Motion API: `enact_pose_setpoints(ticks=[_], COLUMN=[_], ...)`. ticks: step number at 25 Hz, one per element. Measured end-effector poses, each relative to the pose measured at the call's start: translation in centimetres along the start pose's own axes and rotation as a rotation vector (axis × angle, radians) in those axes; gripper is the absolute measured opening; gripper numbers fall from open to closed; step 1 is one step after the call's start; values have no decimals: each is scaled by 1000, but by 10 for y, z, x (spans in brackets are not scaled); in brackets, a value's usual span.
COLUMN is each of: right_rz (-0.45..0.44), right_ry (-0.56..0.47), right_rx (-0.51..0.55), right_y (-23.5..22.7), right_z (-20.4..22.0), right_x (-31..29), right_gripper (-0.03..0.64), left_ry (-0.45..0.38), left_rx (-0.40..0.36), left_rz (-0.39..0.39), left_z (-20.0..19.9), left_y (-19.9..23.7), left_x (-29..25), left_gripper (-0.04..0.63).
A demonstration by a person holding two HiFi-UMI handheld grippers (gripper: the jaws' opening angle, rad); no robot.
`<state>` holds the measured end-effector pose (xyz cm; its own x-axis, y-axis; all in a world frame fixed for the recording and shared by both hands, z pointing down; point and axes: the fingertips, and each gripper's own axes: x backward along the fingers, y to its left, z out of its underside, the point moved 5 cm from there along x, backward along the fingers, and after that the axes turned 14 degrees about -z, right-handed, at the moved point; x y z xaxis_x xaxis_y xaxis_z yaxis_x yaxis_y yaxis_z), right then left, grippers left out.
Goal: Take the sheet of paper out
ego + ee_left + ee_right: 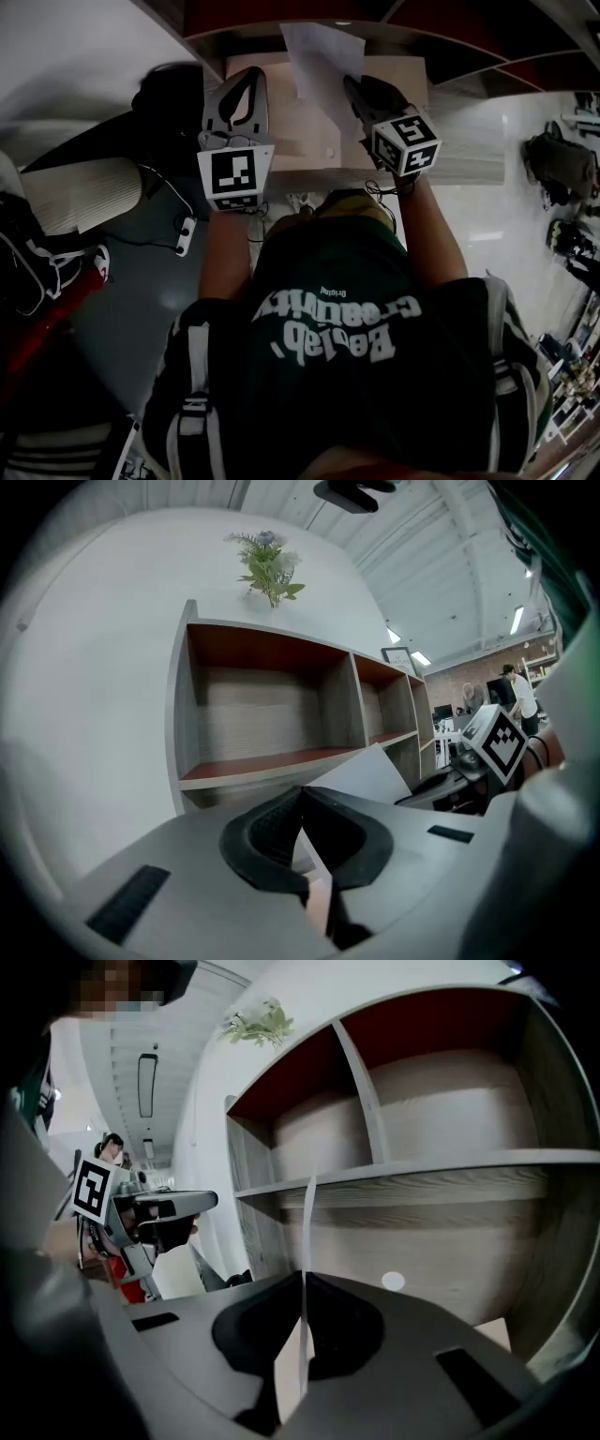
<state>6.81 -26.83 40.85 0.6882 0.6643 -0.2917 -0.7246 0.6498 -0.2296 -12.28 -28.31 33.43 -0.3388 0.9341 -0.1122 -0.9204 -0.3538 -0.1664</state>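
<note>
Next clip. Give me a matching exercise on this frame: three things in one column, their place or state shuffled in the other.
1 sheet of paper
2 flower sprig
3 left gripper

A on top of the shelf unit
B pinched in the right gripper
C jaws together, nothing held

Pairs: 1-B, 2-A, 3-C

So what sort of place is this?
Likely an open office or lab hall: empty wooden shelf unit by a white wall, strip lights on a high ceiling, and a person beyond.
</note>
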Motion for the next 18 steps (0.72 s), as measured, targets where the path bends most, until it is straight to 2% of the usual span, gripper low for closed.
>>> enact_pose_setpoints(ticks=[4, 11, 18], right_rz=[48, 87, 79], right_ry=[-13, -72, -136], right_rx=[69, 109, 123], right_y=[9, 14, 15], right_z=[-11, -20, -24], right_x=[22, 64, 118], right_gripper=[32, 34, 34], left_ry=[-7, -36, -24], left_rx=[4, -31, -24], left_rz=[17, 39, -9], left_z=[-6, -27, -45], left_y=[-16, -55, -96], left_x=[-1, 9, 28], left_gripper=[18, 18, 18])
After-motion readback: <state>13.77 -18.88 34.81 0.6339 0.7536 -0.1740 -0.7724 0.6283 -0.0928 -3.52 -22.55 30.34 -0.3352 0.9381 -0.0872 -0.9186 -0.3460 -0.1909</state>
